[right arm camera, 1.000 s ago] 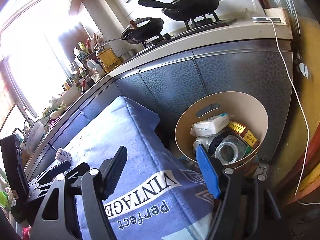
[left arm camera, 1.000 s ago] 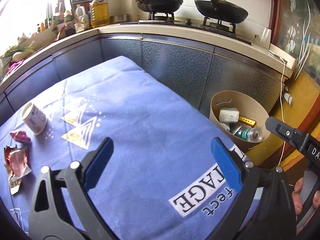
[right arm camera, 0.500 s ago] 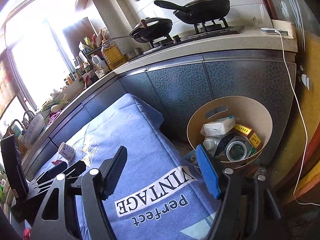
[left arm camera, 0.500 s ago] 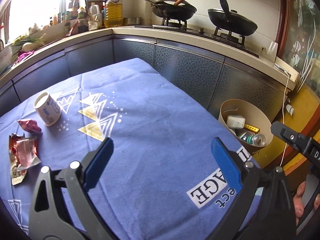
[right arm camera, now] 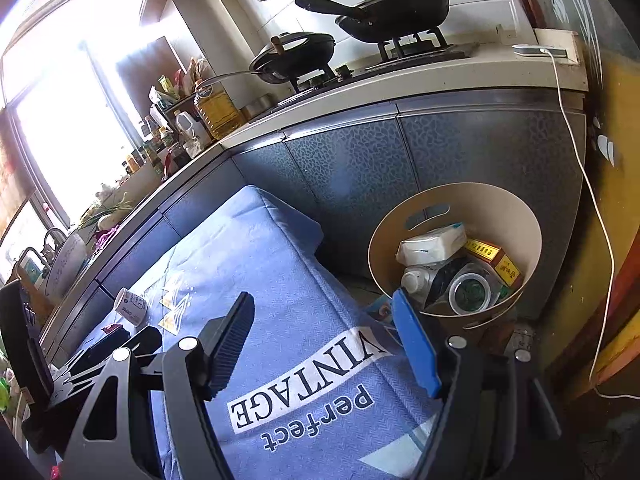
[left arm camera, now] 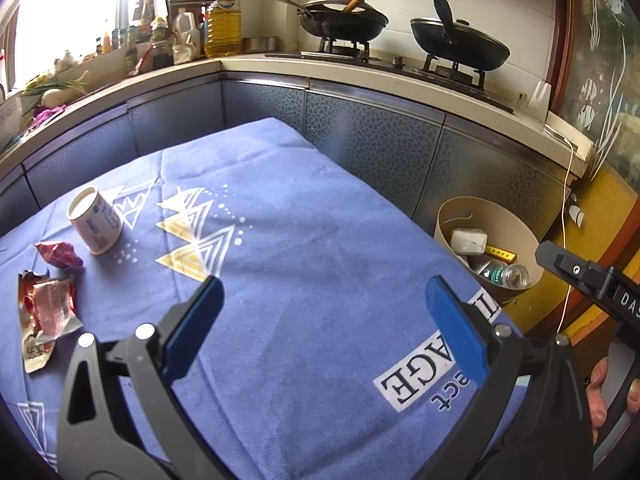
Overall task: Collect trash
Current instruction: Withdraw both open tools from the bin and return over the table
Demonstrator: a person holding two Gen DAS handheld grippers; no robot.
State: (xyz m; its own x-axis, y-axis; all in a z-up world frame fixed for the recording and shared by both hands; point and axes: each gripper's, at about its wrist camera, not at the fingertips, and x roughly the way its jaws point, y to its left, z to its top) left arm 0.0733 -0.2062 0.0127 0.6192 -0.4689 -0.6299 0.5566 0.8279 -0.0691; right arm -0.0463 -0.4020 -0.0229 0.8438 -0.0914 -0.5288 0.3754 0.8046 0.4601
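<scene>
A white paper cup [left arm camera: 95,220] lies on its side on the blue tablecloth [left arm camera: 312,240], far left. Beside it sit a crumpled dark-red wrapper [left arm camera: 59,254] and a flattened red-and-silver wrapper [left arm camera: 46,316]. My left gripper [left arm camera: 324,300] hovers open over the cloth's middle, nothing between its fingers, well right of that litter. A round beige bin [right arm camera: 456,248] stands on the floor past the table's right corner, holding a white pack, a yellow box and cans. My right gripper [right arm camera: 324,320] is open and empty above the table's corner, just left of the bin. The cup [right arm camera: 131,306] shows small in the right wrist view.
A kitchen counter [left arm camera: 360,76] wraps behind the table, with two black pans on a stove, oil bottles and jars. A white cable [right arm camera: 592,208] hangs down the wall beside the bin. A hand [left arm camera: 600,384] grips the right gripper's handle at the lower right.
The left wrist view has pulled back and swung, so the cup and wrappers sit further into view and the bin looks smaller. In the right wrist view the bin has drifted slightly right.
</scene>
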